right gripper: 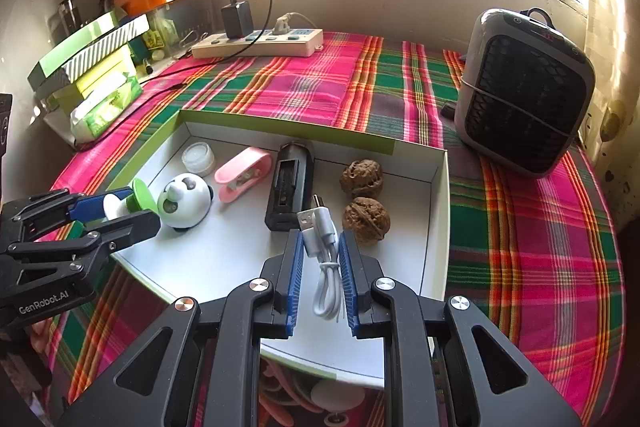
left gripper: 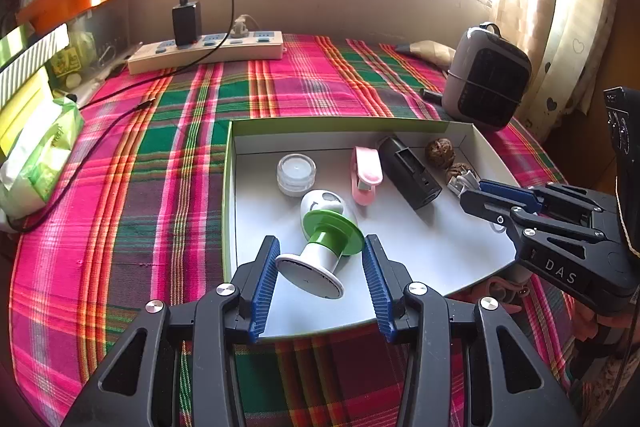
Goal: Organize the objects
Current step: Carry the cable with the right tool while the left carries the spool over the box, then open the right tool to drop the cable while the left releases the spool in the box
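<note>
A shallow white box (left gripper: pixel 400 125) (right gripper: pixel 438 195) with green sides lies on the plaid cloth. In it are a small clear jar (left gripper: pixel 296 173) (right gripper: pixel 198 158), a pink clip (left gripper: pixel 366 173) (right gripper: pixel 242 173), a black charger (left gripper: pixel 410 171) (right gripper: pixel 290 187), two walnuts (left gripper: pixel 440 153) (right gripper: pixel 366 219), a panda toy on a green and white stand (left gripper: pixel 326 239) (right gripper: pixel 184 201) and a coiled white USB cable (right gripper: pixel 324 259). My left gripper (left gripper: pixel 320 251) is open around the toy's stand, not pressing it. My right gripper (right gripper: pixel 320 247) is open around the cable.
A grey fan heater (left gripper: pixel 486 77) (right gripper: pixel 524 93) stands at the far right. A power strip (left gripper: pixel 206 51) (right gripper: pixel 258 45) with a black adapter lies at the back. A tissue pack (left gripper: pixel 38 155) and stacked boxes (right gripper: pixel 86 63) sit at the left.
</note>
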A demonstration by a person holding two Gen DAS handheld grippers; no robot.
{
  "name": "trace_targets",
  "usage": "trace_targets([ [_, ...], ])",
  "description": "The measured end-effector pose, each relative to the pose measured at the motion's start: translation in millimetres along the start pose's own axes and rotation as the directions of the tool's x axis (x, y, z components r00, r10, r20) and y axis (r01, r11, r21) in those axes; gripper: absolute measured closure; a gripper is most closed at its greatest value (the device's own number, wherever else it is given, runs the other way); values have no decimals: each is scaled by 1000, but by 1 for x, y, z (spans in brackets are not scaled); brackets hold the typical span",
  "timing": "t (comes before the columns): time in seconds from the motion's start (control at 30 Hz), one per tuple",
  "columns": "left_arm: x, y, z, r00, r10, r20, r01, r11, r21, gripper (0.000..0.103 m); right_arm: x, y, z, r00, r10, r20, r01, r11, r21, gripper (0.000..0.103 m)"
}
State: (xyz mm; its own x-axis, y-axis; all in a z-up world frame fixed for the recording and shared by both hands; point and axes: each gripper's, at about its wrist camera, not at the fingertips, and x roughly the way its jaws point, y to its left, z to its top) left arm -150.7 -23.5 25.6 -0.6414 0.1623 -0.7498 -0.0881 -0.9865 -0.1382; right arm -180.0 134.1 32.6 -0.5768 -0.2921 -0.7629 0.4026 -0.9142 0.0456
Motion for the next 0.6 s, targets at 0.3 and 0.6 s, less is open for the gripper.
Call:
trace_targets([
  [0.3, 3, -1, 0, 1000, 8, -4, -8, 1000, 9, 62, 9, -1, 1, 1000, -25, -19, 25, 1000, -13, 84],
  [0.6, 5, -2, -1, 1000, 4, -8, -4, 1000, 11, 62, 15, 3, 1, 999, -27, -34, 26, 999, -36, 87],
])
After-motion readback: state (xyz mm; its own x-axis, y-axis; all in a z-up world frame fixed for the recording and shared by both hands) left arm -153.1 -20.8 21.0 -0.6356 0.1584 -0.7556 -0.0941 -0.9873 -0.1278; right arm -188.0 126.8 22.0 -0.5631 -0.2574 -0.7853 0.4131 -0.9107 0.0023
